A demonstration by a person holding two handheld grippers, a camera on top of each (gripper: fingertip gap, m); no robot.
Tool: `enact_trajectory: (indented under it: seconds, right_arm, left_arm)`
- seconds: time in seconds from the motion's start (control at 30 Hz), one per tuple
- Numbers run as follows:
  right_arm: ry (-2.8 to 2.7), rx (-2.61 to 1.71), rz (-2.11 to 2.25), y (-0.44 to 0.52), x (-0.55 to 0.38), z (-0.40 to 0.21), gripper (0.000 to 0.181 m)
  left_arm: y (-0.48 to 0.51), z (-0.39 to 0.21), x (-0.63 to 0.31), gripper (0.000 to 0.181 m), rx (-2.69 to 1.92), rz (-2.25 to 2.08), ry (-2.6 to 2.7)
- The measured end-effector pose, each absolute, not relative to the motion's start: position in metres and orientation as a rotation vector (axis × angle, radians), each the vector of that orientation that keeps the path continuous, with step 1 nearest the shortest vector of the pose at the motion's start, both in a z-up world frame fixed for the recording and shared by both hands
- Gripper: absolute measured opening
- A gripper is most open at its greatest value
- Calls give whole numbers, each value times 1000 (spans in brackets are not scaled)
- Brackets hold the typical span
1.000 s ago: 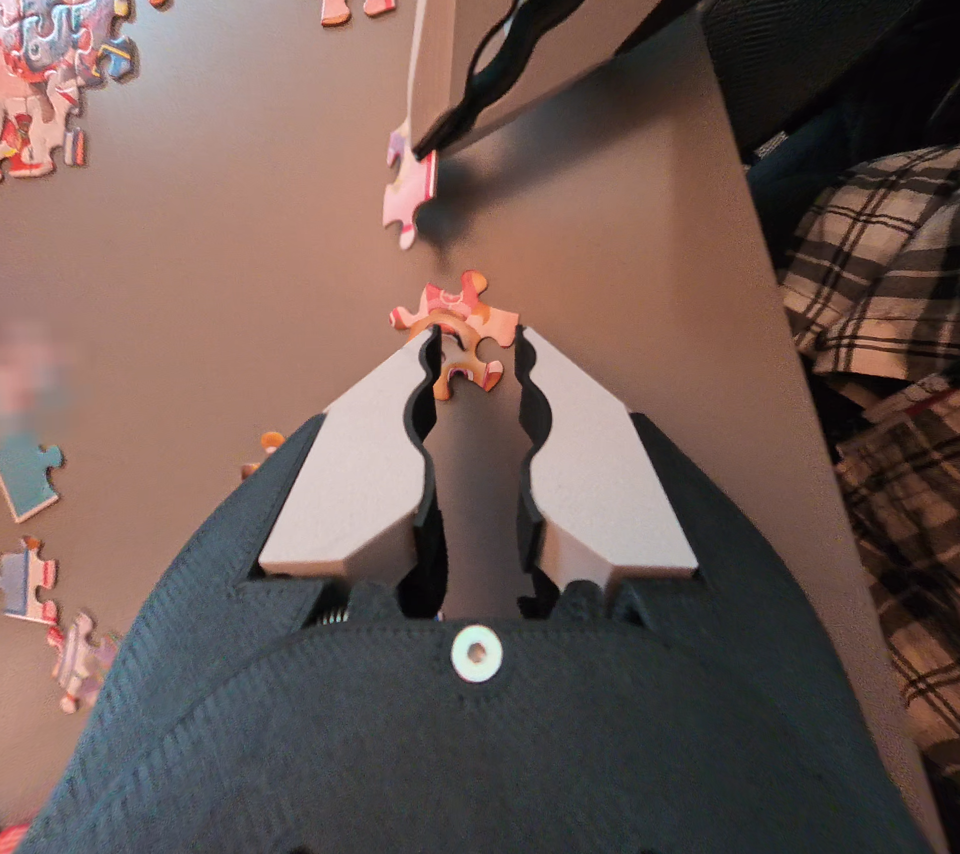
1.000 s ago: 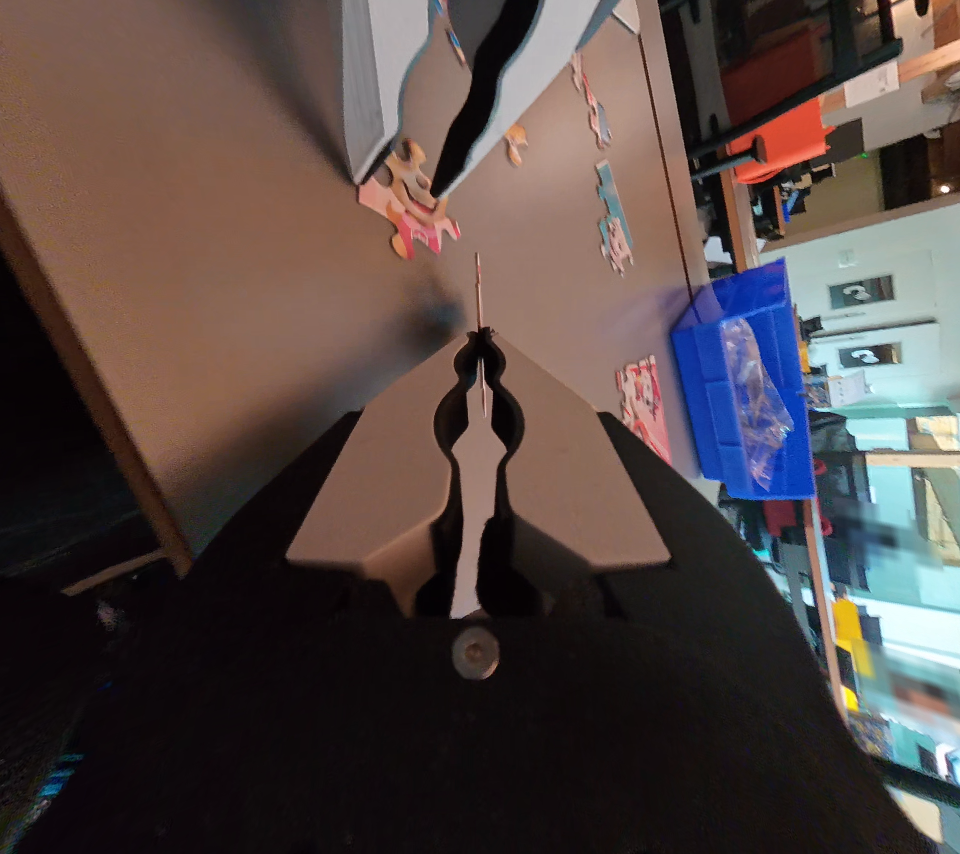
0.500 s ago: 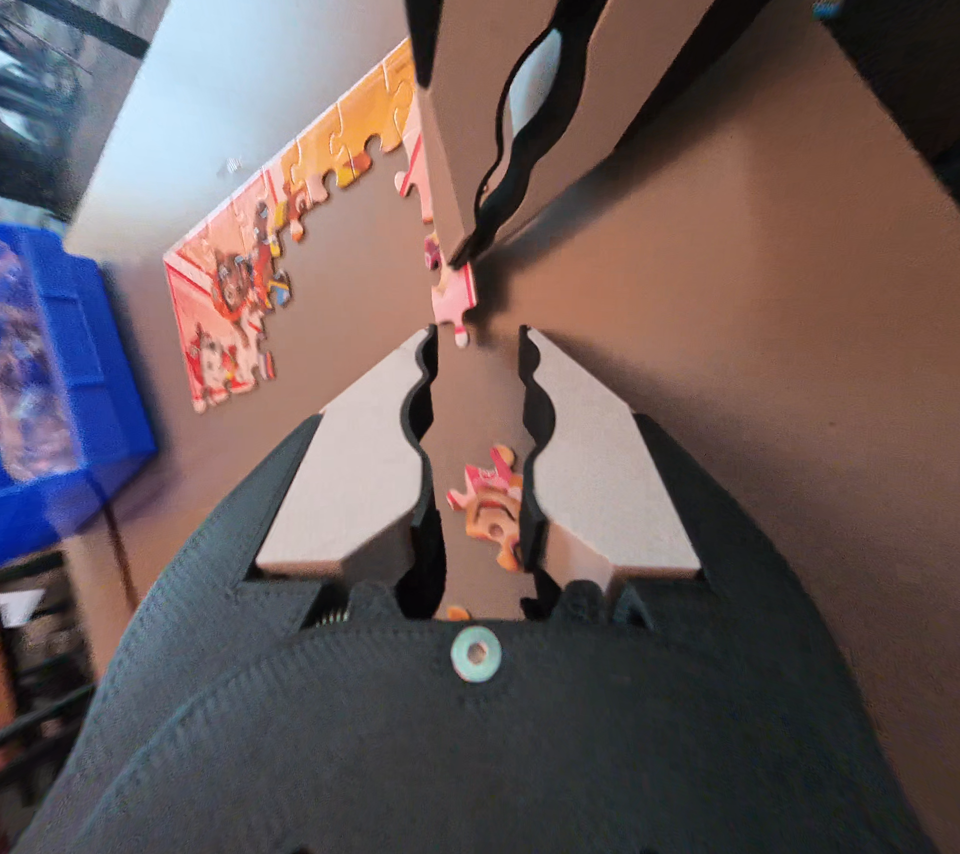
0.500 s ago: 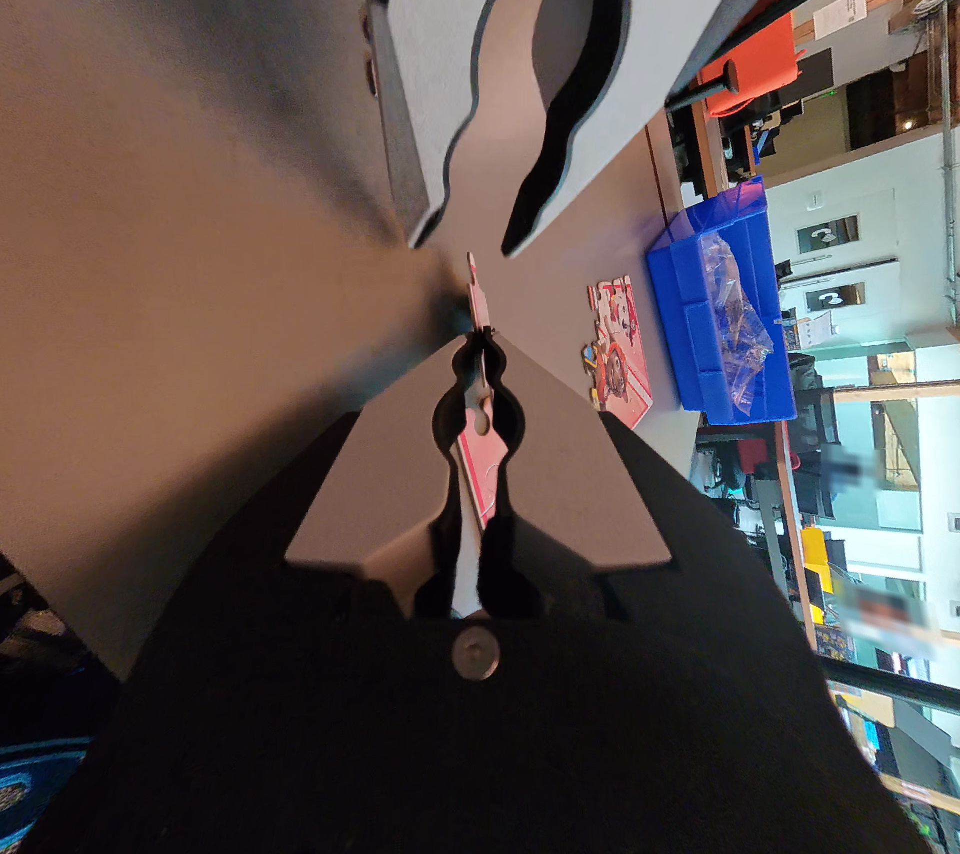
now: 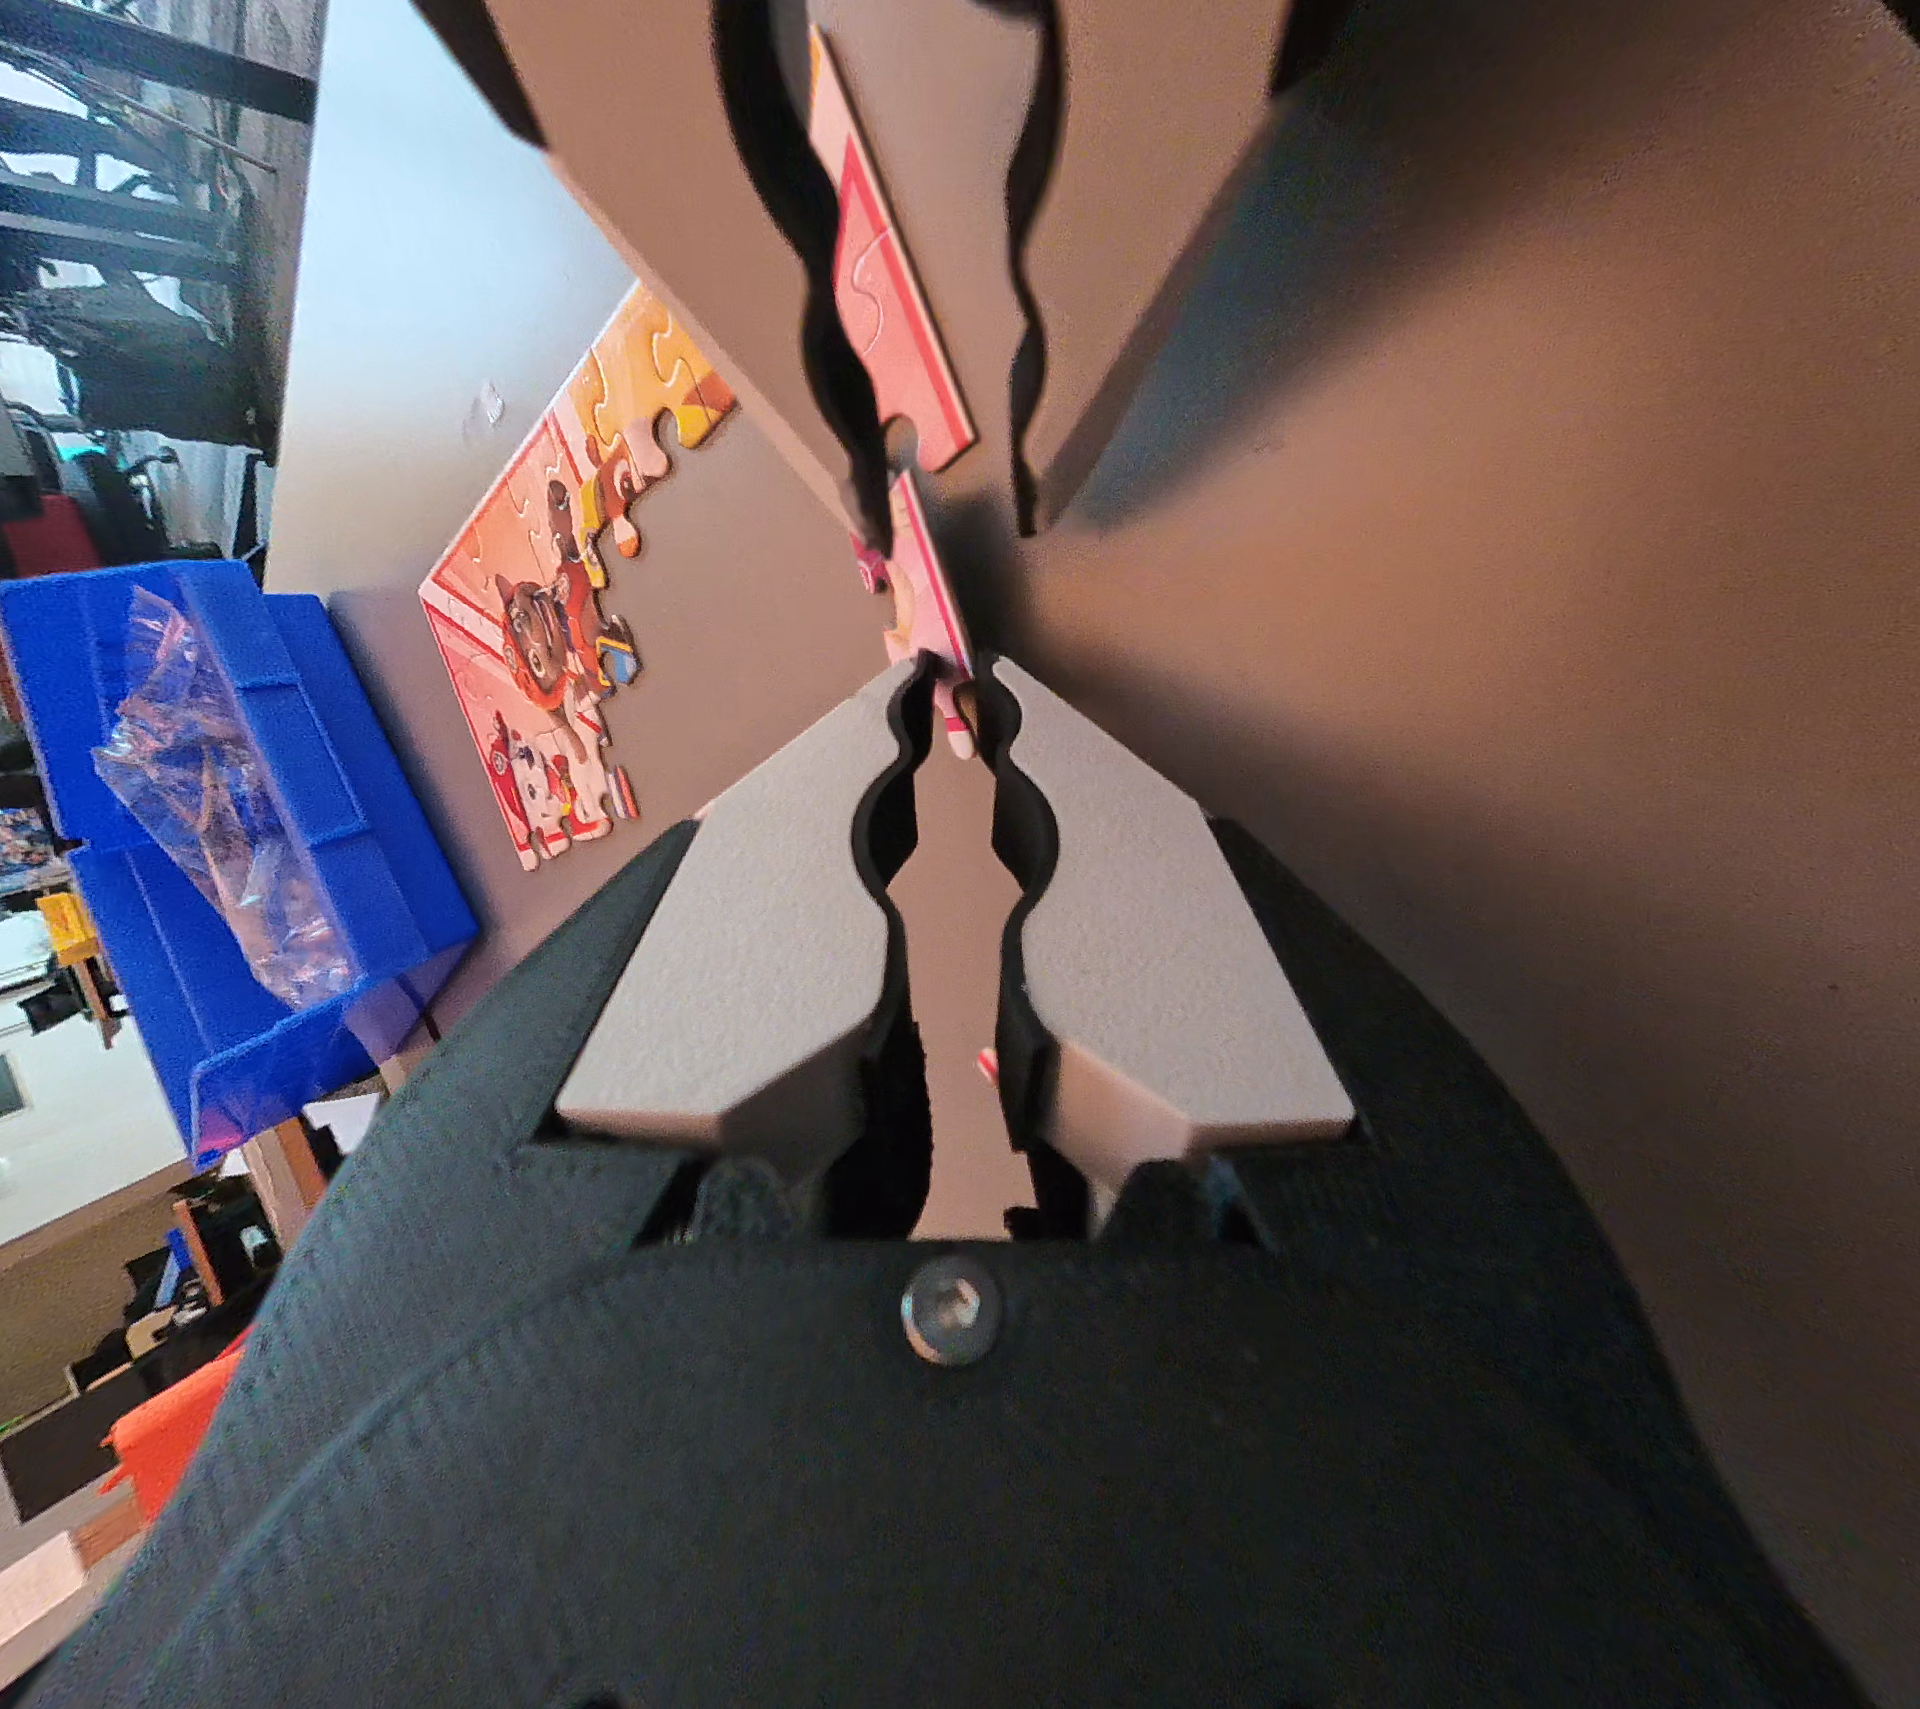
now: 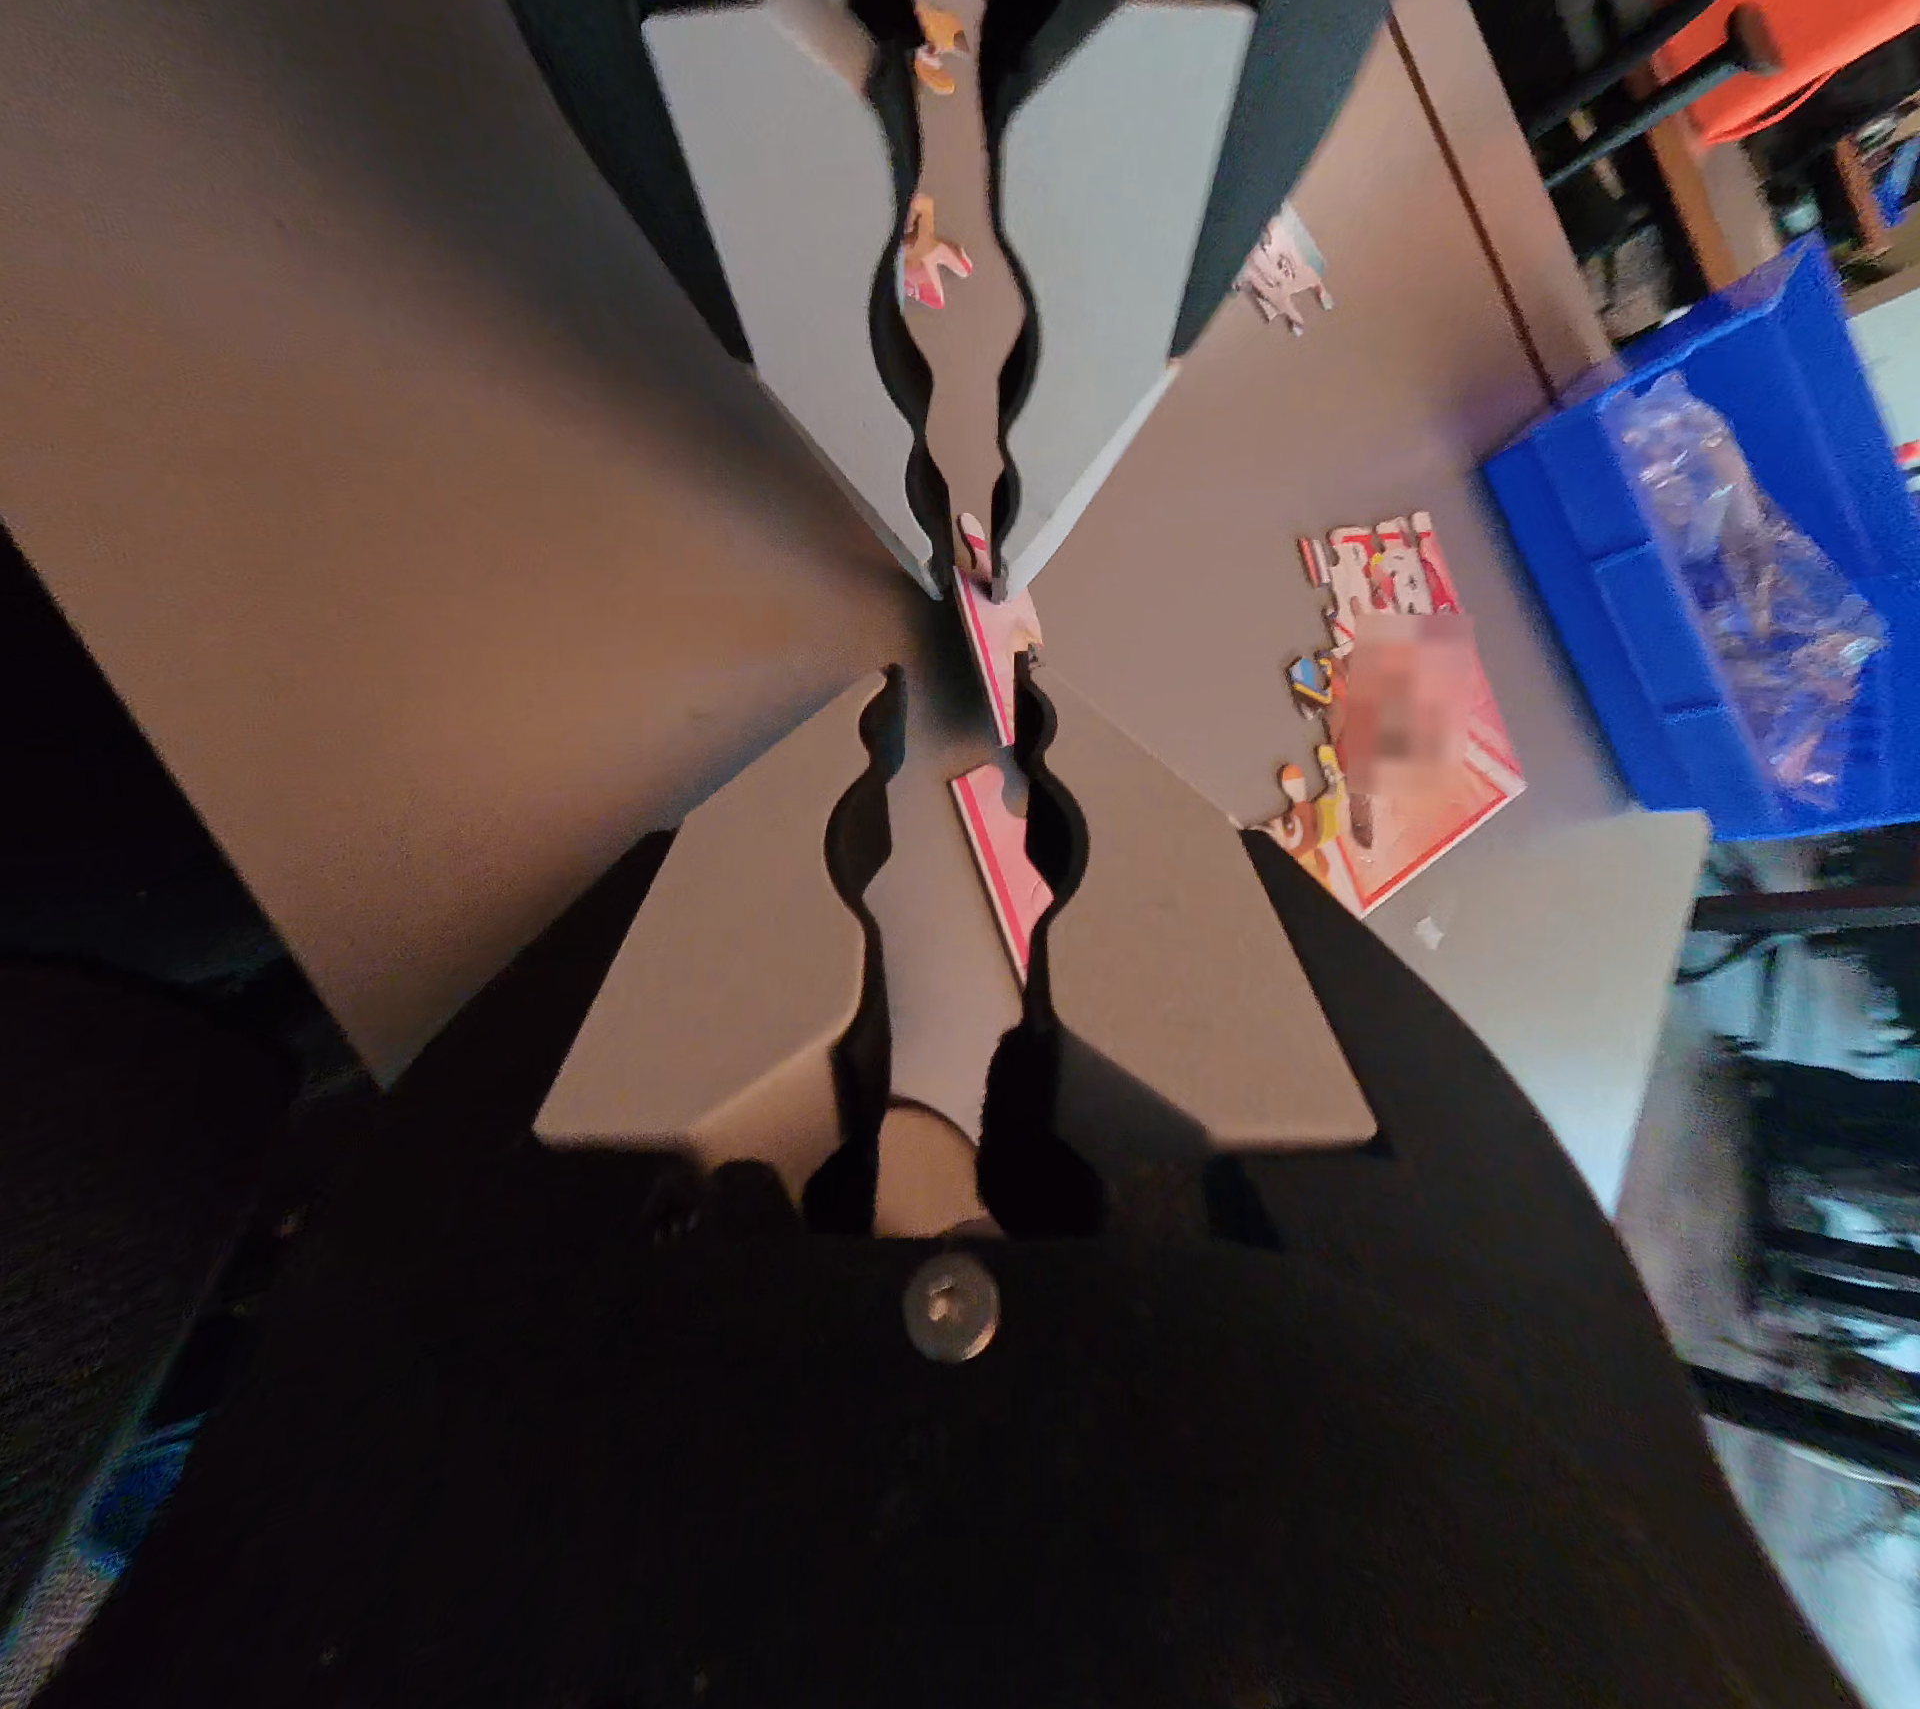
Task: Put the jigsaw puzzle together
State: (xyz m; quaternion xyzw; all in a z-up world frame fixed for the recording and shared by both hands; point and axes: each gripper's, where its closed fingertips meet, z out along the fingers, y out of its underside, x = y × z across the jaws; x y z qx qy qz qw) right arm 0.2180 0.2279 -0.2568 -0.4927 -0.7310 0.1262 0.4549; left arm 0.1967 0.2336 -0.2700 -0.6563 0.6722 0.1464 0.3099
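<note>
Grey table (image 5: 1455, 724): puzzle (image 5: 551, 651) at 9 o'clock, blue bin (image 5: 312, 828) beyond; loose pieces (image 6: 1283, 277) at 1 o'clock in right wrist view.

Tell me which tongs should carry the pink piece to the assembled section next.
Left. The left tongs pinch the pink piece at their tips, while the right tongs stand open.

The two hand-held grippers face each other tip to tip over the counter (image 5: 1455, 724), the left hand-held gripper (image 5: 951, 683) and the right hand-held gripper (image 6: 956, 683). A puzzle piece (image 5: 925, 589) stands on edge between them. The part-built puzzle (image 5: 551, 620) lies flat off to one side, a bin (image 5: 260, 828) beyond it holding a plastic bag (image 5: 208, 786), with loose pieces (image 6: 1283, 277) farther along
</note>
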Motion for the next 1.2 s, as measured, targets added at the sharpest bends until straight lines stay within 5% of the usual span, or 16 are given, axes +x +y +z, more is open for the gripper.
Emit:
enact_trajectory:
  seconds: [0.17,0.6,0.8,1.2]
  right_arm:
    - [-1698,-1440,463,242,225,-246,0]
    - [-1743,-1723,441,259,230,-273,0]
    - [-1796,-1723,404,258,229,-274,0]
    - [-1762,-1754,410,264,233,-273,0]
  left_arm:
    - [231,-272,198,7,-1733,430,1829]
    - [229,-272,200,11,-1789,373,1879]
    - [215,-267,209,20,-1926,9,1824]
    - [226,-275,214,0,-2101,-208,1639]
